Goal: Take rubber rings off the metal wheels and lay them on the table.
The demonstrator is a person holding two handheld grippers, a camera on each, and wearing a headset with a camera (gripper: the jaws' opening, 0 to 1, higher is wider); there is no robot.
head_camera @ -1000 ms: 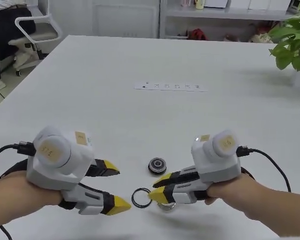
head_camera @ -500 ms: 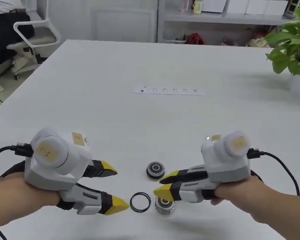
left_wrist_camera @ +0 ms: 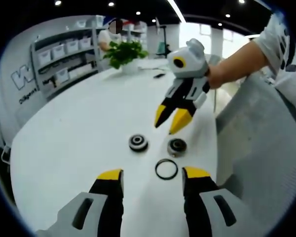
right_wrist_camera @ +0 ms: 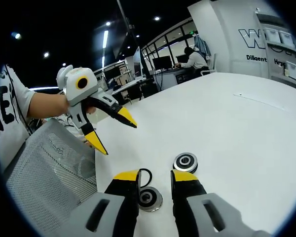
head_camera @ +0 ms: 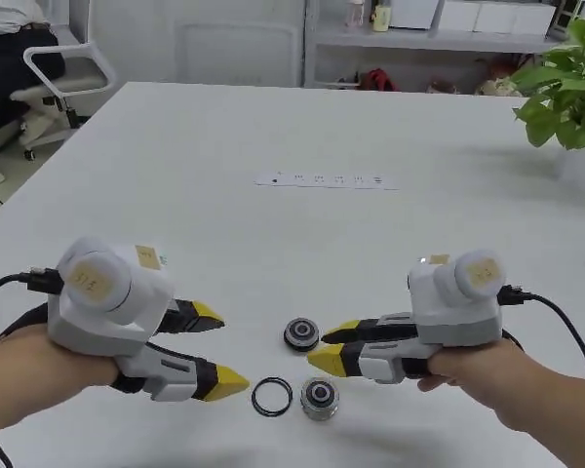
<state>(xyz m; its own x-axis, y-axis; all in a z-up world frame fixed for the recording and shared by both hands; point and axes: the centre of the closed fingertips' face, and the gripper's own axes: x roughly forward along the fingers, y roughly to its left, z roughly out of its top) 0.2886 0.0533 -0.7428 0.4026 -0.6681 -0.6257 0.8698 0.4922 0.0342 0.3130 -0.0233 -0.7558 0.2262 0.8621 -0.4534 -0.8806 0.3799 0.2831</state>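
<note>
Rubber ring [head_camera: 272, 396] lies flat and loose on the white counter [head_camera: 273, 224], just beside the near wheel [head_camera: 319, 396], whose edge looks silvery. The far wheel [head_camera: 301, 332] sits a little beyond them and has a dark outer band.

The left hand [head_camera: 29, 375] grips the left hand-held gripper [head_camera: 219, 348] from behind, low over the counter. Its jaws point right toward the ring, spread wide and holding nothing.

The right hand [head_camera: 468, 375] holds the right hand-held gripper [head_camera: 328, 346] level, pointing left. Its yellow-tipped jaws are a narrow gap apart and empty, above the counter between the two wheels.
</note>
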